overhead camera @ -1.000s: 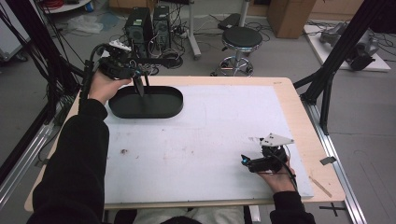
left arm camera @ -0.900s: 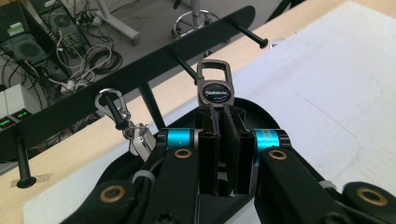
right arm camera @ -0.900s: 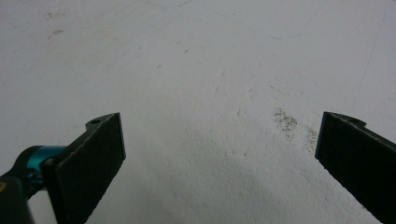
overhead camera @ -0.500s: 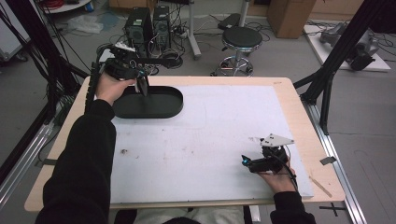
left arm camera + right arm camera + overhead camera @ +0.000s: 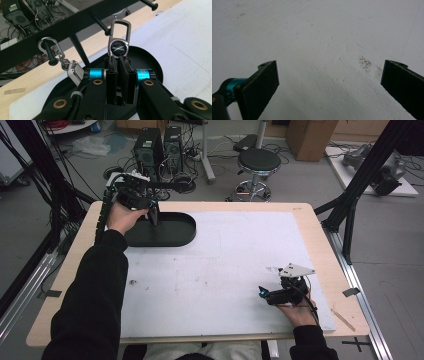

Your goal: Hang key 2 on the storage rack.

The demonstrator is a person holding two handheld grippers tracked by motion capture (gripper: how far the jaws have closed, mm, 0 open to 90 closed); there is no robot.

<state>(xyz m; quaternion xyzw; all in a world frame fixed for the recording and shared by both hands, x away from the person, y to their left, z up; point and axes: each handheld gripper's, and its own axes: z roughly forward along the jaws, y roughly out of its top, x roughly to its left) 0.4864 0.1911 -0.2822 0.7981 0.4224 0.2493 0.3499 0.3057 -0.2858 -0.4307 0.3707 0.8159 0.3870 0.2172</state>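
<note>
My left gripper [image 5: 119, 61] is shut on a key ring [image 5: 119, 48] with a round black emblem. Its silver snap hook [image 5: 120, 29] stands upright, close to a black peg [image 5: 106, 30] of a black rack bar [image 5: 75, 26]. A second key ring [image 5: 65, 62] with a silver tag hangs from another peg to the left. In the high view the left gripper [image 5: 153, 216] is at the table's far left, above the rack's black oval base [image 5: 172, 234]. My right gripper [image 5: 265, 295] lies near the front right on the white mat, jaws open [image 5: 329, 75] with nothing between them.
A white mat [image 5: 225, 260] covers most of the wooden table [image 5: 65, 285]. Black frame posts [image 5: 350, 205] stand at both sides of the table. Behind it are a stool [image 5: 257, 162] and computer cases [image 5: 157, 145] on the floor.
My left hand has sunk a little with the key ring, coming closer to the rack and its base. The right gripper has stayed where it was.
</note>
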